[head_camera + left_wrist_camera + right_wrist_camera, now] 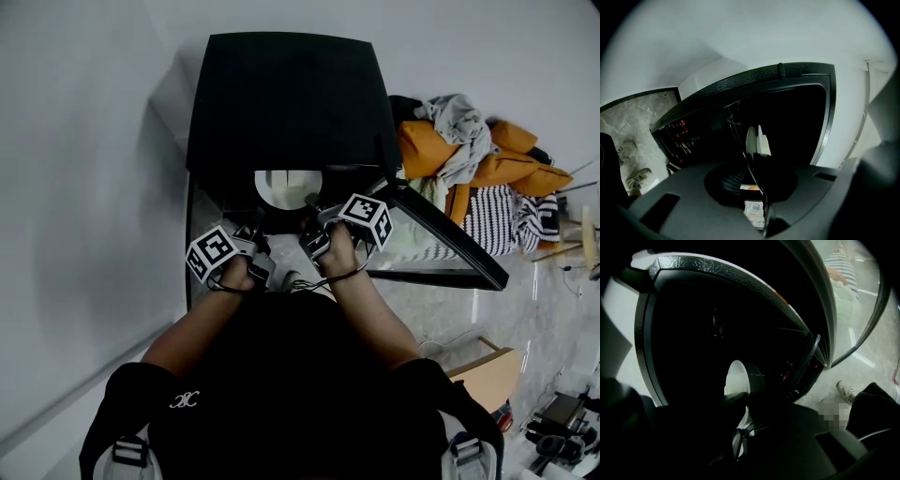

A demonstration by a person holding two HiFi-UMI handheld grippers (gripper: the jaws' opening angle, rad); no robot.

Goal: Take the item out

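Note:
A black oven [281, 94] stands on the floor with its door [441, 239] swung open to the right. Inside lies a white plate [288, 186], seen edge-on in the left gripper view [758, 139] and as a pale disc in the right gripper view [736, 378]. My right gripper [312, 225] [740, 401] reaches into the opening, its jaws shut on the plate's near rim. My left gripper [255, 234] [753, 161] is at the opening's left. Its jaws are closed on a thin dark edge that looks like the wire rack [733, 126] under the plate.
A heap of orange and striped clothes [487, 169] lies to the right of the open door. A wooden board [489, 375] rests on the marble floor at lower right. A white wall runs along the left. The person's shoes [635, 178] stand close to the oven.

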